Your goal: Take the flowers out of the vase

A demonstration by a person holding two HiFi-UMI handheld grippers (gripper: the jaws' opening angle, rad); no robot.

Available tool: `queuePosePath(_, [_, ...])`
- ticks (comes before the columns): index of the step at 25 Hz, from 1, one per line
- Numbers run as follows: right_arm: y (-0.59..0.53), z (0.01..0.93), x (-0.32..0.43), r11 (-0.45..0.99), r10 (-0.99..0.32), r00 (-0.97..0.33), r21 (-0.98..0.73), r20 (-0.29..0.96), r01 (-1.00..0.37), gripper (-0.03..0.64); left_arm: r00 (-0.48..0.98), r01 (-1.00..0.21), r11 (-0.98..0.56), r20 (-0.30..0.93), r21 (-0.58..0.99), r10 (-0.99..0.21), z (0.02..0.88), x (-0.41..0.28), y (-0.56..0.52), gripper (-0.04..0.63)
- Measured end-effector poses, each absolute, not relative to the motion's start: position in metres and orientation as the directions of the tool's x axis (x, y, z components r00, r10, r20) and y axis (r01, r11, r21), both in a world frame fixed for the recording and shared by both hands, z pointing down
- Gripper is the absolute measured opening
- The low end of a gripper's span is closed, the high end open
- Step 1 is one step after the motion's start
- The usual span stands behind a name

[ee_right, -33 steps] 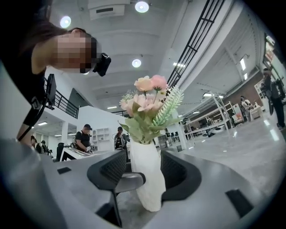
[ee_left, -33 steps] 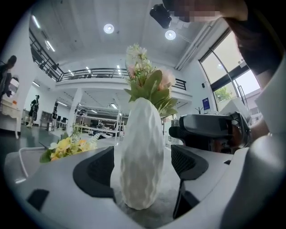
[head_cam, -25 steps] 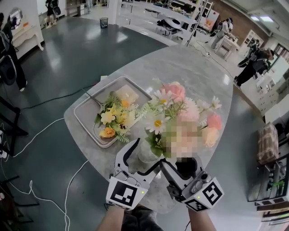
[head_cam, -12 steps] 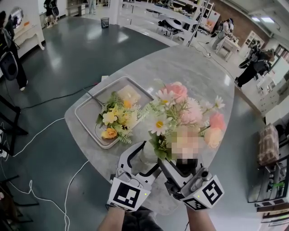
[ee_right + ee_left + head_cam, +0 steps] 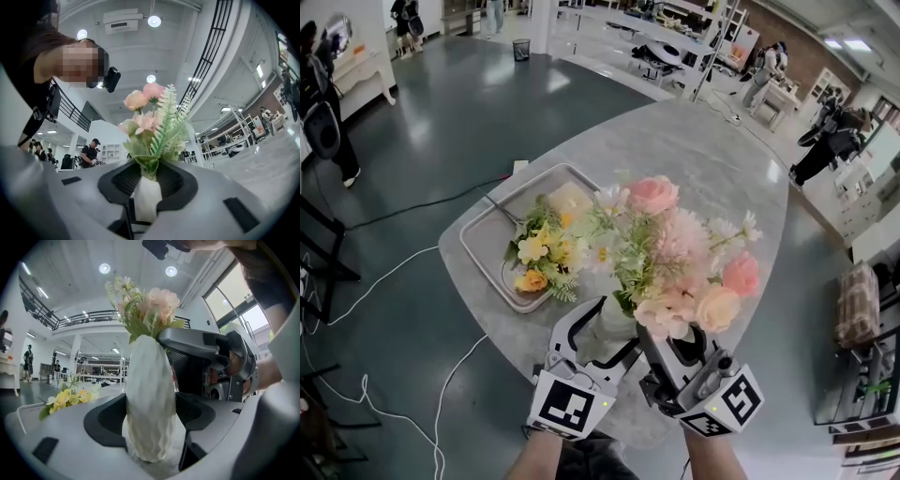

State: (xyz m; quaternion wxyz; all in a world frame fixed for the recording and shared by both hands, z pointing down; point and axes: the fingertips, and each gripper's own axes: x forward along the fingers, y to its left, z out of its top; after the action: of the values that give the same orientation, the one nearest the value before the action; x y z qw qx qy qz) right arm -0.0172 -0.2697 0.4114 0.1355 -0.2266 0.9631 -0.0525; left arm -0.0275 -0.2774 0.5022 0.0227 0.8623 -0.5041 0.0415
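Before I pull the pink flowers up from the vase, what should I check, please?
1. The left gripper is shut on the vase: ok.
2. The vase stands upright on the table: ok.
3. The right gripper, whose jaws have just been closing, is round the pink bouquet at its stems: ok.
4. That grip is firm enough to lift: cannot tell.
5. The tray has bare room beside the yellow bouquet: ok.

White vase [image 5: 149, 399], rippled diamond relief. Pink and peach bouquet [image 5: 675, 253], some white, green foliage. Far left: grey tray [image 5: 478, 246], yellow-orange flowers [image 5: 539, 258]. Pale grey marbled table [image 5: 712, 159]. Glossy dark teal floor [image 5: 422, 122].
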Motion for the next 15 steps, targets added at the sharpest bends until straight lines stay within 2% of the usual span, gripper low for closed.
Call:
queuePosePath(1, [-0.270,0.411,-0.015,0.891,-0.452,-0.858,-0.167,-0.242,-0.422,0.109,0.488,-0.872,-0.490,0.088,-0.004,-0.869,0.502,-0.027,-0.277,0.336])
queuePosePath(5, [-0.270,0.410,-0.012,0.893,-0.450,-0.855,-0.166,-0.260,-0.419,0.081,0.485,-0.874,-0.487,0.073,-0.010,-0.872,0.504,-0.026,-0.276,0.336])
queuePosePath(15, [-0.282,0.386,-0.010,0.893,-0.450,-0.842,-0.179,-0.299,-0.414,0.061,0.471,-0.881,-0.473,0.084,-0.001,-0.878,0.496,-0.032,-0.285,0.336])
